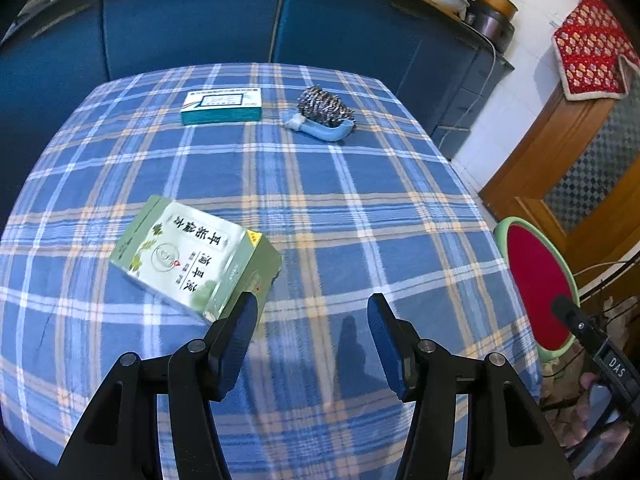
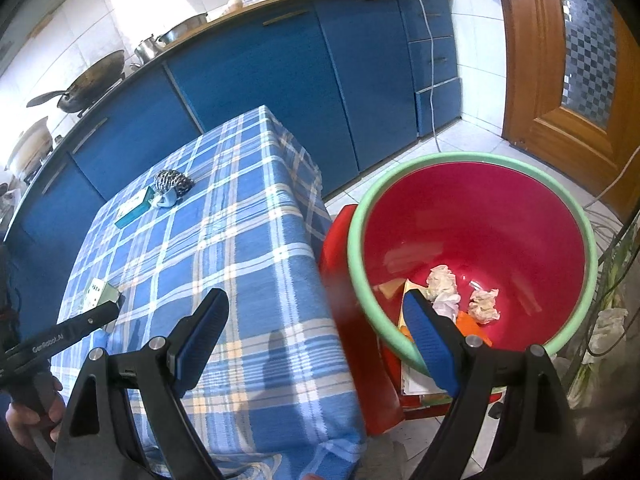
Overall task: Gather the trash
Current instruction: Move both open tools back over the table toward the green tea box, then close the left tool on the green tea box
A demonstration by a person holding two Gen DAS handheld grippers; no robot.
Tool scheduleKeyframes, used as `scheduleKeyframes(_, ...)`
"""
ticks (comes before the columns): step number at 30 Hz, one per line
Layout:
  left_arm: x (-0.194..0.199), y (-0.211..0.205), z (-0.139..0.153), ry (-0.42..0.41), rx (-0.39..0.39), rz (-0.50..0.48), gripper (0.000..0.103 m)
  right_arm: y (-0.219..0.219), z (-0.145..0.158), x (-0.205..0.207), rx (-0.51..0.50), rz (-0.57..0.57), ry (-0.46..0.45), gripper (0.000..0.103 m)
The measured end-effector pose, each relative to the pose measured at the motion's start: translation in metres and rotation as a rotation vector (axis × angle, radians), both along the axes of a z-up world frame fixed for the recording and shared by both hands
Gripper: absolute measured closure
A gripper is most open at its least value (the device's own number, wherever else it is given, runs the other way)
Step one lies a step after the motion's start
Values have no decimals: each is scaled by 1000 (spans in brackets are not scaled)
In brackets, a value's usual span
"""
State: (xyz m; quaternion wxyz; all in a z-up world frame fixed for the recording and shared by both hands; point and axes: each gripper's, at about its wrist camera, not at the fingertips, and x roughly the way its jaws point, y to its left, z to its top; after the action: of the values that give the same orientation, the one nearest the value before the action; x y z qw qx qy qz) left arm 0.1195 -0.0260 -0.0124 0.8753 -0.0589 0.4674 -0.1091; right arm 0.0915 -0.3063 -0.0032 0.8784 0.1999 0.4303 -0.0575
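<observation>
A green medicine box [image 1: 192, 254] lies on the blue plaid tablecloth [image 1: 320, 208], just ahead and left of my open, empty left gripper [image 1: 312, 312]. A teal box [image 1: 222, 106] and a steel scourer on a blue holder [image 1: 324, 114] lie at the table's far side. My right gripper [image 2: 316, 312] is open and empty, hovering over the table's right edge beside the red basin with a green rim [image 2: 472, 248]. The basin holds crumpled tissues [image 2: 444, 286] and paper scraps. The green box [image 2: 98, 290] and teal box [image 2: 134, 206] also show in the right wrist view.
The basin [image 1: 536, 280] sits on a red stool [image 2: 352, 320] right of the table. Blue cabinets [image 1: 192, 28] with cookware on top stand behind. A wooden door [image 2: 560, 80] is at the right. Cables and bags lie on the floor by the basin.
</observation>
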Motion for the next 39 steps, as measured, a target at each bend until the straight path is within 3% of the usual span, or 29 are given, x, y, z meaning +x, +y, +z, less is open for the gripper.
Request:
scheduleKeyframes(14, -16, 16, 4, 14, 44, 22, 43, 5, 0, 0, 9, 14, -6, 15)
scheduleKeyframes(23, -11, 40, 0, 27, 42, 109, 41, 6, 0, -2, 23, 25, -14, 15)
scheduleKeyframes(31, 0, 40, -12, 33, 120, 142, 41, 6, 0, -3, 25, 25, -17, 15)
scheduleKeyframes(39, 2, 71, -16, 40, 139, 215, 41, 7, 1, -3, 22, 31, -13, 15)
